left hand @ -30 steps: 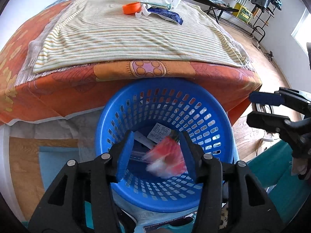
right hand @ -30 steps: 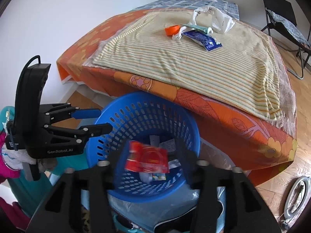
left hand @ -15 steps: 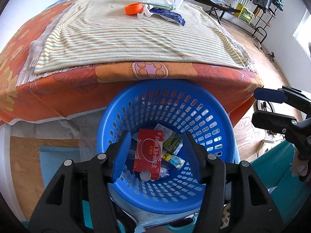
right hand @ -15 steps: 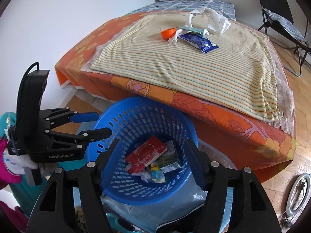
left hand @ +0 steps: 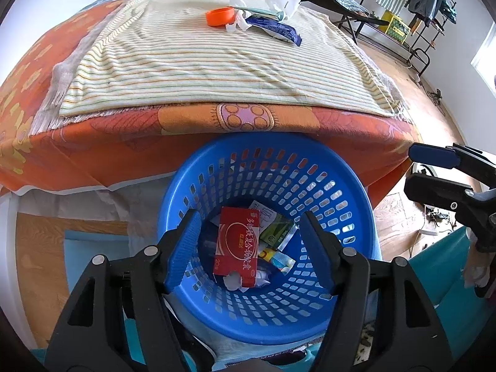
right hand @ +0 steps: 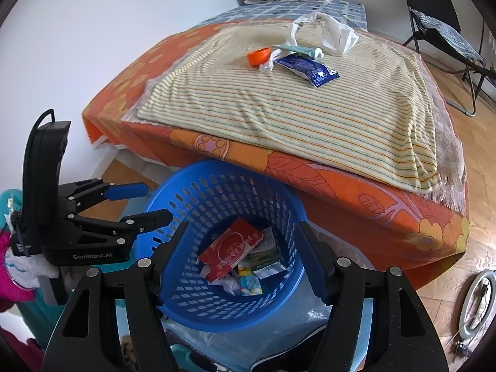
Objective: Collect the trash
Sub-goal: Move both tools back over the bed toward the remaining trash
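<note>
Bedroom with an orange-covered bed; leftover trash, a blue wrapper and orange cap, lies on its striped sheet. Below, a blue basket holds a red box. Both claws tilt down over it: left claw opening, nothing between its jaws; right claw released, empty.

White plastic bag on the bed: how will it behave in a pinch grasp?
The white plastic bag looks crumpled and thin, so it is probably floppy and very light, deforming rather than lifting as one shape. Its glossy film may slip. It overlaps the toothpaste tube, so pulling could drag that along.
</note>
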Available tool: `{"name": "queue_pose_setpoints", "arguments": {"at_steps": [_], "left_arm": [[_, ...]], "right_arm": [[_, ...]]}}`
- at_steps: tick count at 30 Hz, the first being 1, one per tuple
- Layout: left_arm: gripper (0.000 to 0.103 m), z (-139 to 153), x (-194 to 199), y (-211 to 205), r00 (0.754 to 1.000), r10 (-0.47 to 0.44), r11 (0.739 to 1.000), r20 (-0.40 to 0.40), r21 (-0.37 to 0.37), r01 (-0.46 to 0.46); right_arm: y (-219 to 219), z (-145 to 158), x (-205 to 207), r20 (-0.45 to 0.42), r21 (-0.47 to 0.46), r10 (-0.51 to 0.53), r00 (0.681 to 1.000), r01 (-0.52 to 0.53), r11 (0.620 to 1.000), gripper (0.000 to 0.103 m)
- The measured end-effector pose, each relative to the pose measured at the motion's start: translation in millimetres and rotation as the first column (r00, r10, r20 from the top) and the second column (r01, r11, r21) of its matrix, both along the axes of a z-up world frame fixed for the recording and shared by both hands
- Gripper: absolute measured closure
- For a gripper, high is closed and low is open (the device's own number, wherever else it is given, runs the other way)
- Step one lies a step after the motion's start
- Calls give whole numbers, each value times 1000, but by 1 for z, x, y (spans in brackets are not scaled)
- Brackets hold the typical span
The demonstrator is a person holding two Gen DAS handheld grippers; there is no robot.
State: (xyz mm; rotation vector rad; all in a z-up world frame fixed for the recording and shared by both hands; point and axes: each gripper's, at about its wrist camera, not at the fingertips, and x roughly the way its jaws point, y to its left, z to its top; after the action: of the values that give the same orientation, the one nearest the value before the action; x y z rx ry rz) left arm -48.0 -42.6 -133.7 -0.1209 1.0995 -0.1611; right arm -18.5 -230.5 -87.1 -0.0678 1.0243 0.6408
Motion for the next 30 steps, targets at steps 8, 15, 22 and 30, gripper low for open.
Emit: {"name": "queue_pose_setpoints", "arguments": {"at_steps": [8, 15, 22, 30], "left_arm": [[35, 10, 17, 5, 1000, 21, 999, -19, -42, -22], [35, 37, 43, 16, 998, 54, 997, 14, -60, -53], [35, 67, 78, 22, 995, 45, 999, 93, 2, -45], [35, 80, 132, 40, 990, 80, 997, 113, -32, -77]], "right_arm": [[-5, 4, 9, 3, 37, -39, 999, 38, 999, 36], [-19, 20, 29, 3, 124, -107, 994, 106, 987, 35], [-32, 41, 56, 14, 222, -163, 987, 156, 963, 35], [-42, 64, 108, 27, 314, -187, 982, 169, 934, 35]]}}
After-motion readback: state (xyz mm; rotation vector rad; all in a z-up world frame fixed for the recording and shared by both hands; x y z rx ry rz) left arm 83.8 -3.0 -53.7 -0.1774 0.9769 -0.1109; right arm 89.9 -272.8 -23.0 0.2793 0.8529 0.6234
